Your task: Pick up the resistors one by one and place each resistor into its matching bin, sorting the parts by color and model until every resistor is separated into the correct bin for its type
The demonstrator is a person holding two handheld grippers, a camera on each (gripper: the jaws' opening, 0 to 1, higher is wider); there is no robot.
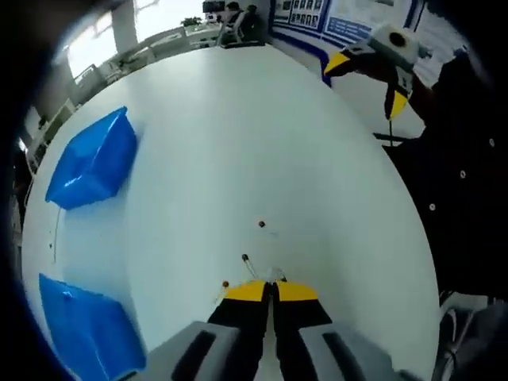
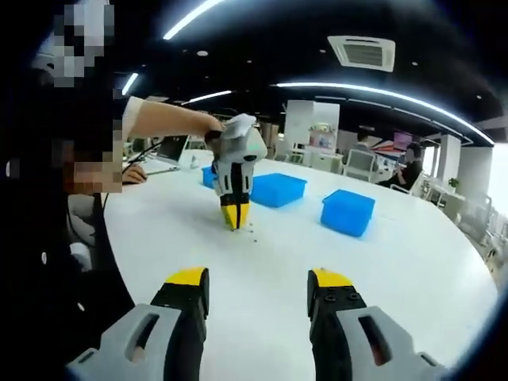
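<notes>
while loose resistors (image 1: 245, 258) lie unsorted on the white table (image 1: 238, 143) at lower centre, left gripper (image 1: 270, 287) is clenched, on what i cannot tell; right gripper (image 2: 256, 279) hangs released; blue bins (image 1: 91, 159) wait upper left.

Your left gripper (image 1: 270, 290) points down at the white table (image 1: 238, 143), its yellow-tipped jaws pressed together with only a thin seam between them. Whether a part sits between the tips is too small to tell. A few tiny resistors lie just past the tips: one with thin leads (image 1: 246, 259) just ahead to the left, an orange-tinted one (image 1: 225, 284) beside the left jaw, and a dark one (image 1: 261, 225) a little farther out. Two blue bins rest on the table to your left, one far (image 1: 91, 159) and one near (image 1: 79, 325). Your right gripper (image 1: 373, 55) hangs at the upper right, near the table's edge, held by a dark sleeve (image 1: 460, 159).
</notes>
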